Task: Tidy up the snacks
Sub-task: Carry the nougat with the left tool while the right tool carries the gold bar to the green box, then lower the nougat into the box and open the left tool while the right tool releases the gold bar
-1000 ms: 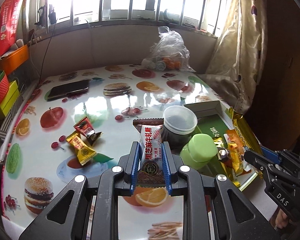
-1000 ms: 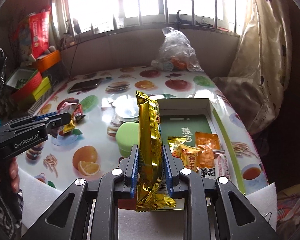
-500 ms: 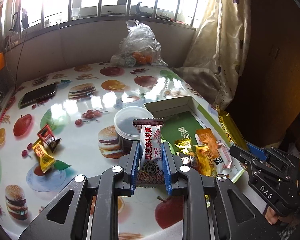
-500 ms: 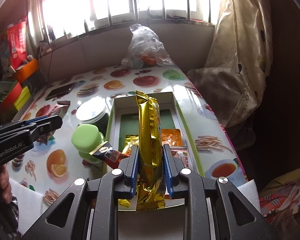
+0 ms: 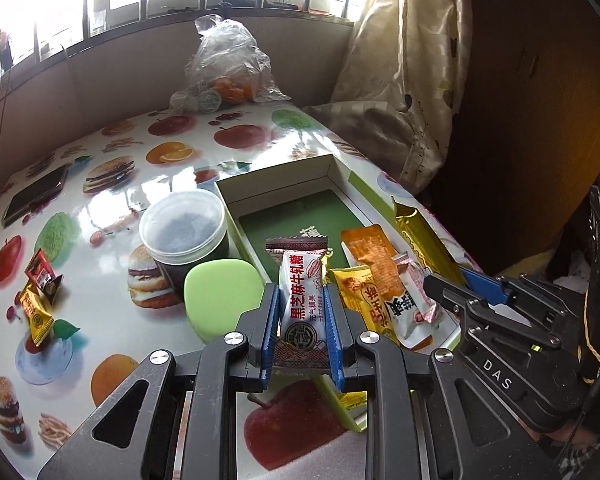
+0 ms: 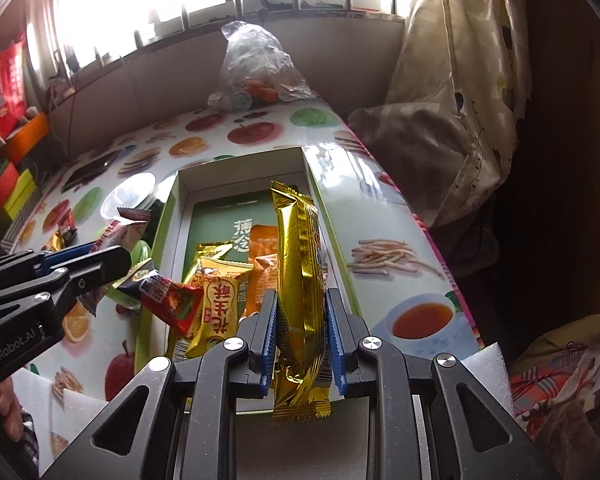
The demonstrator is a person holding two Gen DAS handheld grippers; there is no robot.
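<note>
My left gripper point(image 5: 302, 300) is shut on a white-and-brown sesame candy pack point(image 5: 302, 300), held upright over the near left corner of the open green box point(image 5: 288, 178). My right gripper point(image 6: 301, 300) is shut on a long gold snack pack point(image 6: 300, 256), hanging above the box point(image 6: 240, 162) on its right side. Inside the box lie several packs: an orange one point(image 5: 374, 254), a yellow one point(image 6: 220, 300) and a white one point(image 5: 410, 308). In the right wrist view the left gripper point(image 6: 100, 260) shows at the left with its candy. Two small candies point(image 5: 38, 292) lie on the tablecloth at the left.
A dark jar with a clear lid point(image 5: 184, 236) and a green lidded tub point(image 5: 224, 296) stand against the box's left wall. A phone point(image 5: 34, 196) lies far left, a plastic bag of fruit point(image 5: 228, 72) at the back. A curtain point(image 6: 452, 120) hangs right of the table edge.
Both grippers have swung to the right and lower, from over the tablecloth to over the box, each keeping its pack. The box and its packs now fill the middle of both views.
</note>
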